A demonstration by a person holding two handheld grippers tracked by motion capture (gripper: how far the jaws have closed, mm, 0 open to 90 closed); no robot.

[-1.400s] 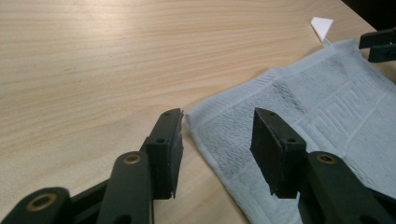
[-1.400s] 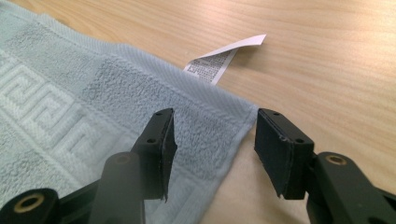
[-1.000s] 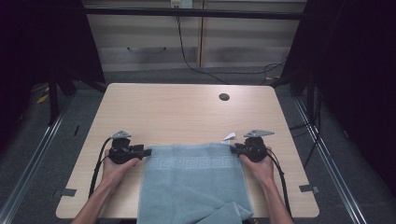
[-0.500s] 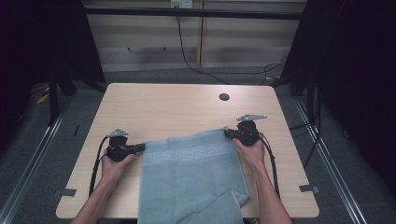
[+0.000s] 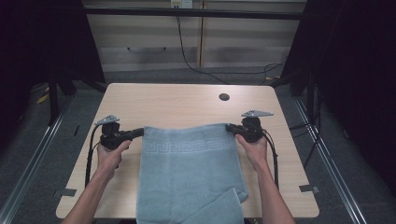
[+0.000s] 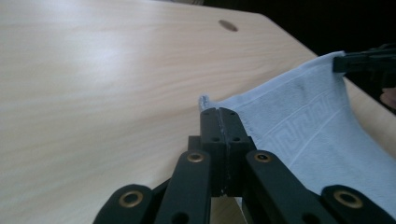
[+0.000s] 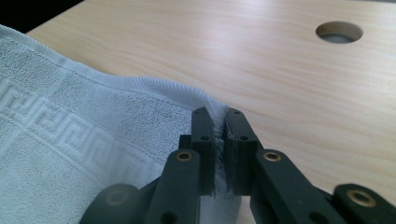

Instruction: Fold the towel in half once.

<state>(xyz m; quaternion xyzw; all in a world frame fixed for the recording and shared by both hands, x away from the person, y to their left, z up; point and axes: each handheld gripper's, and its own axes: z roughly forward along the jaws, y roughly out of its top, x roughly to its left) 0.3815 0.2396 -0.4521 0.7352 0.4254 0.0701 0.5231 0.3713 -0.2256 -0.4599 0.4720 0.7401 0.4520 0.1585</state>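
Grasping is done: the left hand-held gripper [image 5: 138, 133] and right hand-held gripper [image 5: 229, 127] each clench a far corner of the towel [image 5: 189, 172] (its near end draped toward 6 o'clock over the tabletop [image 5: 177, 105]); folding remains.

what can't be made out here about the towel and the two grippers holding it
- Near end of the light blue terry towel: high view, cut off by the bottom edge.
- Towel corner inside the left gripper: left gripper view, hidden between its shut black fingers.
- Underside of the towel: hidden by the cloth itself.
- Right gripper body: right gripper view, blurred at the bottom.
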